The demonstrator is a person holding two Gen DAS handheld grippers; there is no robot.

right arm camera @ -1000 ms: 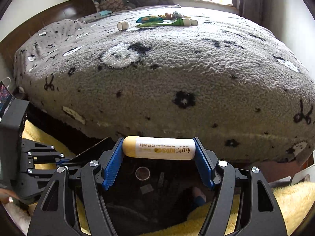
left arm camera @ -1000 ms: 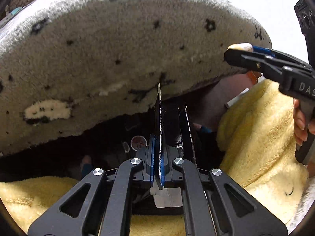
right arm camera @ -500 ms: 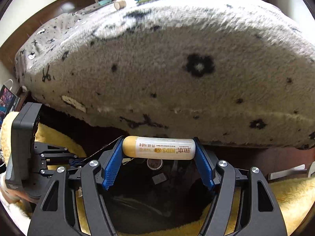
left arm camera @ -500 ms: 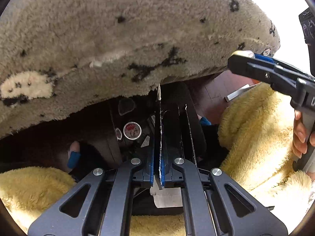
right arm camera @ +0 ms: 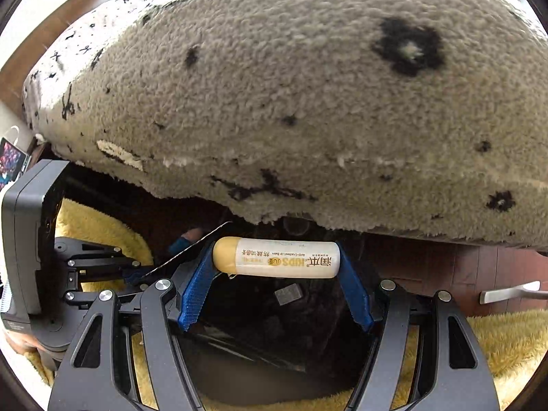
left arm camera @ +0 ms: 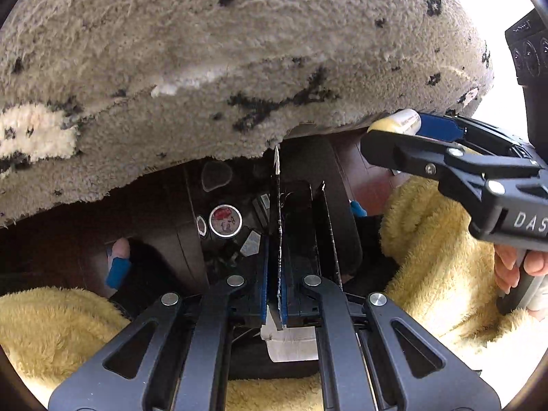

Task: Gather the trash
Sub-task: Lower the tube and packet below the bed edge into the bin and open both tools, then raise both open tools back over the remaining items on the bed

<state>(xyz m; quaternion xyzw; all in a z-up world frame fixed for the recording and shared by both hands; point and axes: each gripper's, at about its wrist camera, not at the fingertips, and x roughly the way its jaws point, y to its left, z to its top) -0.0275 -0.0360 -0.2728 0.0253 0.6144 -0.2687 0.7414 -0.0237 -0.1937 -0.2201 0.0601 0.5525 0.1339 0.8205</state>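
Note:
My left gripper (left arm camera: 274, 257) is shut on the thin upright rim of a black trash bag (left arm camera: 308, 212), holding it up at the foot of the bed. Inside the bag lie a round red-topped cap (left arm camera: 225, 221) and small scraps. My right gripper (right arm camera: 275, 260) is shut on a cream and white lip balm tube (right arm camera: 284, 262), held lengthwise between its blue pads just above the bag's dark opening (right arm camera: 274, 335). In the left wrist view the right gripper (left arm camera: 394, 133) and the tube (left arm camera: 397, 121) hang at the right of the bag. The left gripper (right arm camera: 137, 274) shows at the left of the right wrist view.
A grey fleece bedspread (right arm camera: 308, 102) with black marks bulges over the bag from above. Yellow fluffy fabric (left arm camera: 428, 239) lies on both sides of the bag. A person's fingers (left arm camera: 513, 267) hold the right gripper's handle. A white handle (right arm camera: 507, 293) sits on the wooden bed base.
Both grippers have sunk toward the floor, so the bed's top has left view. The right gripper has brought the tube down to the bag's opening. Both grips are unchanged.

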